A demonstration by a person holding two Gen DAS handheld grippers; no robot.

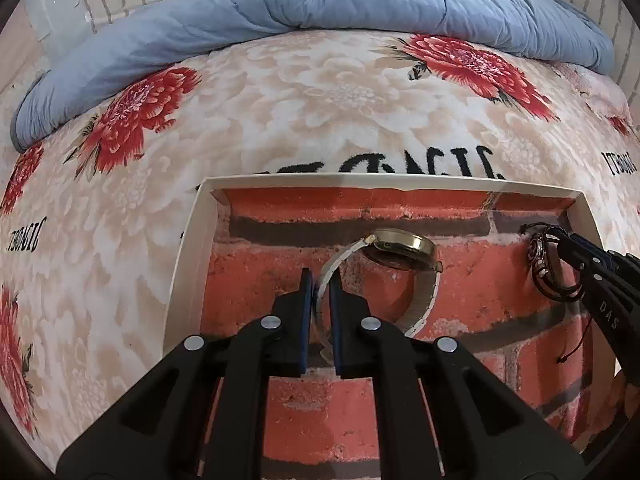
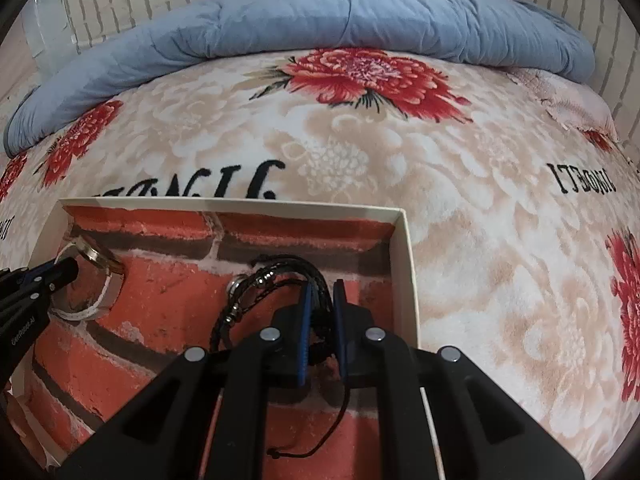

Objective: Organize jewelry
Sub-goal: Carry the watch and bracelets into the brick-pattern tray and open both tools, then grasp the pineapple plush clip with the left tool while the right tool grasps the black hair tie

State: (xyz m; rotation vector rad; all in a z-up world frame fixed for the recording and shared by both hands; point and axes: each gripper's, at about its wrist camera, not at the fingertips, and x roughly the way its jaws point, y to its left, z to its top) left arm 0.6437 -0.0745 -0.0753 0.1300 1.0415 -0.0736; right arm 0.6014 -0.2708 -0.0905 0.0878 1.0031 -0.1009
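Both hand-held grippers are seen working inside a shallow white box [image 1: 188,264] lined with a red brick print, set on a bed covered by a floral blanket [image 1: 280,92]. A gold-cased wristwatch [image 1: 400,246] is pinched by its pale strap between the fingers of the left hand-held gripper [image 1: 320,292], its case held above the box floor. A black braided bracelet [image 2: 276,276] with metal beads is clamped by the right hand-held gripper [image 2: 322,304] near the box's right wall. A blue quilt [image 2: 320,16] is bunched behind.
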